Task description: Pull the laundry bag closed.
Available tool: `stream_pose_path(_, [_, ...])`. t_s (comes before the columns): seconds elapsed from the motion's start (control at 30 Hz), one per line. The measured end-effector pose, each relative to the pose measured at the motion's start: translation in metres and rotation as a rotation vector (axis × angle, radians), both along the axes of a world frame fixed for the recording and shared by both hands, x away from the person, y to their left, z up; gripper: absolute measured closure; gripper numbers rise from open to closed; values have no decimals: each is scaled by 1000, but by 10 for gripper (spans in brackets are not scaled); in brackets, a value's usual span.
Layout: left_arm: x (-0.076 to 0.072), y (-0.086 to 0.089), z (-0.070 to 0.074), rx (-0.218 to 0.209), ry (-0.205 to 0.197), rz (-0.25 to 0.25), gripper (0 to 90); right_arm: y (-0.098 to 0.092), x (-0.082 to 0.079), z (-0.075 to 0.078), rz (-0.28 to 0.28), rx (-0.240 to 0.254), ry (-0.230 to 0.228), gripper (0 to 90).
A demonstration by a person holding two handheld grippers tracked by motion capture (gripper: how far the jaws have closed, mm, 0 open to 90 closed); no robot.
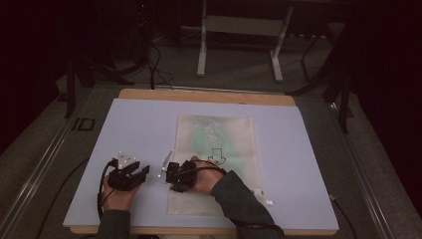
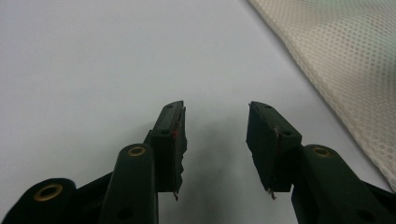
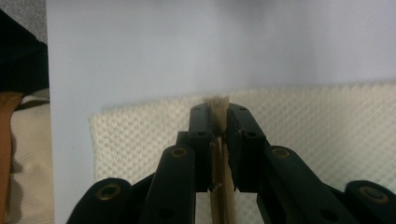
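Observation:
A cream mesh bag (image 1: pixel 224 134) lies flat on the pale blue mat (image 1: pixel 139 124), with green contents showing faintly through it. My right gripper (image 1: pixel 169 174) is at the bag's near left edge, shut on a raised fold of the mesh (image 3: pixel 218 100). In the right gripper view the mesh bag (image 3: pixel 317 121) spreads out behind the closed right gripper (image 3: pixel 218 111). My left gripper (image 1: pixel 143 171) rests on the mat just left of the bag. In its own view the left gripper (image 2: pixel 215 114) is open with bare mat between the jaws, and the mesh bag (image 2: pixel 341 56) lies to the right.
A thin white strip (image 1: pixel 165 160) lies on the mat by the bag's left edge. A small white tab (image 1: pixel 269 202) sits at the bag's near right corner. The wooden table edge (image 1: pixel 199 94) shows beyond the mat. Stand legs (image 1: pixel 201 50) and cables occupy the floor behind.

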State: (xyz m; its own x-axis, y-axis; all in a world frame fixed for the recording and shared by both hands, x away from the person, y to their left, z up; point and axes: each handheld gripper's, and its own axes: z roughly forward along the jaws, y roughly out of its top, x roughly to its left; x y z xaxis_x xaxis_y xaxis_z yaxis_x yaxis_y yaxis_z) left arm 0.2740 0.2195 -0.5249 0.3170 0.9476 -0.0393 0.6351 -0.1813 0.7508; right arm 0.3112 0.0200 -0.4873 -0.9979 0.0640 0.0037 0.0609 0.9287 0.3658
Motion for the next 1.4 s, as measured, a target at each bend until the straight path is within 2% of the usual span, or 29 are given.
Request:
stream_pose_path(0.2, [0,-1,0,-3,-1,-5,568,-2,2,-8,-16,1,36,799])
stream_pose_path(0.43, [-2,-3,1,-12,-3,-20,576,0,5,-17,-20,0,55,813])
stream_pose_path(0.6, [-3,-9,1,-1,11,-55,648,-3,7,-18,-29,18,72,816])
stream_pose_path(0.7, [-4,-12,3,4,11,-81,698,-4,6,-19,-31,26,67,816])
stream_pose_path(0.83, [-7,-15,4,-12,14,-129,846,-4,3,-19,-27,21,45,813])
stream_pose_path(0.9, [-8,-18,4,-18,18,-146,883,-4,2,-19,-29,21,36,813])
stream_pose_path(1.13, [-8,-29,2,-54,43,-198,888,-5,-1,-20,-38,27,25,813])
stream_pose_path(1.4, [-8,-46,0,-54,59,-266,888,-5,-4,-20,-40,28,-8,812])
